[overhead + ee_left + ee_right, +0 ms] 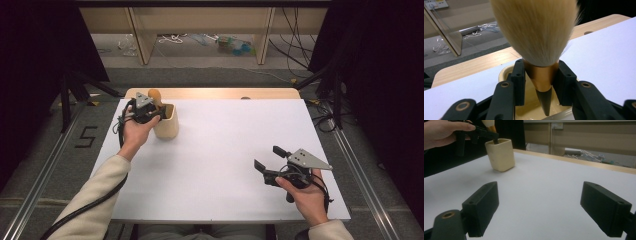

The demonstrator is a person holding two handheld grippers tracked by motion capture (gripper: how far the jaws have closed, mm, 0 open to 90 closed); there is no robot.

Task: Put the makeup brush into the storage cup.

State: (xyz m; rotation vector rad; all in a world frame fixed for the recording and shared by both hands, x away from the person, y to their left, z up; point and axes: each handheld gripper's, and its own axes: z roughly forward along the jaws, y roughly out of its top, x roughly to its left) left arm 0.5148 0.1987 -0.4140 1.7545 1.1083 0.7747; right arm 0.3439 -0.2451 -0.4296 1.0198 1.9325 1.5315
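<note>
One soft, fluffy brush [536,30] above a smooth cream cup [167,122].

The cup [167,122] stands at the table's [225,150] far left, the brush [536,37] handle-down in it.

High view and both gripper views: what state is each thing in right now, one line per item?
Brush: upright, bristles up, handle tip down inside the cup, clamped at its copper ferrule.
Cup: upright on the white table, open-topped.
Left gripper: shut on the brush, above the cup.
Right gripper: open, holding nothing, apart from the cup.
</note>
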